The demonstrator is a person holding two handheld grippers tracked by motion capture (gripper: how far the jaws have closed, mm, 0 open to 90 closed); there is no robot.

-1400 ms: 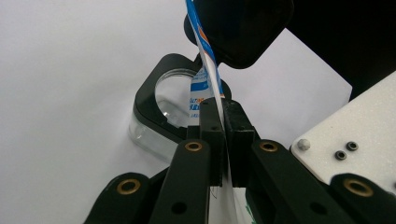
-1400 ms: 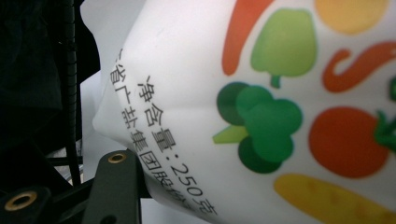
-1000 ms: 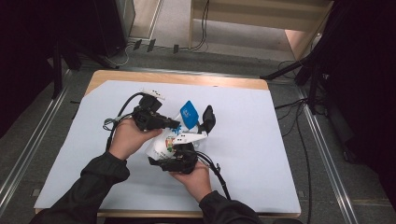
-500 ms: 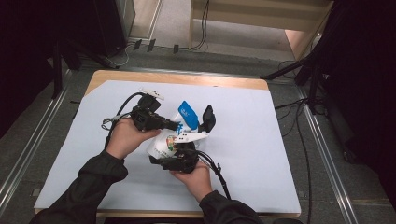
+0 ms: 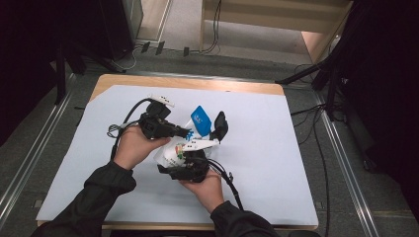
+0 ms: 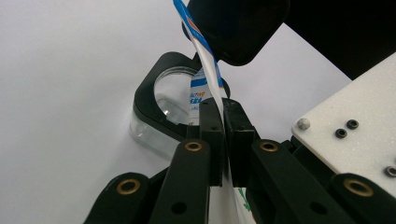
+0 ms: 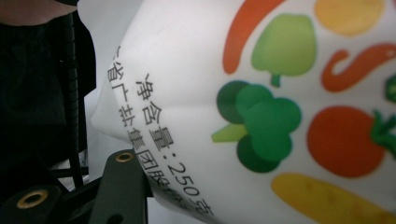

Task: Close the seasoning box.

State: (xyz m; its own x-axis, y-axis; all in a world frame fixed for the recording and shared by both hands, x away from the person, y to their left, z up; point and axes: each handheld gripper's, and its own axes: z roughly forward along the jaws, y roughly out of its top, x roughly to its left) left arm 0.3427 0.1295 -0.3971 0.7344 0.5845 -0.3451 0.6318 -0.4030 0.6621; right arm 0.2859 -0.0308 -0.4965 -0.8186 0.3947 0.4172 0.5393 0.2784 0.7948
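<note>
Nearest the person, the right gripper (image 5: 190, 160) has its jaws partly apart around the body of a white pouch (image 7: 261, 93) printed with vegetables, the bag pressed against the one jaw in sight in the right gripper view. Just beyond, the left gripper (image 6: 223, 135) has its jaws pinched tight on the pouch's thin blue-and-white top edge (image 6: 205, 60), held above the white table sheet (image 5: 276, 148). Behind the jaws, a clear container with a black rim (image 6: 163, 102) rests on the sheet
</note>
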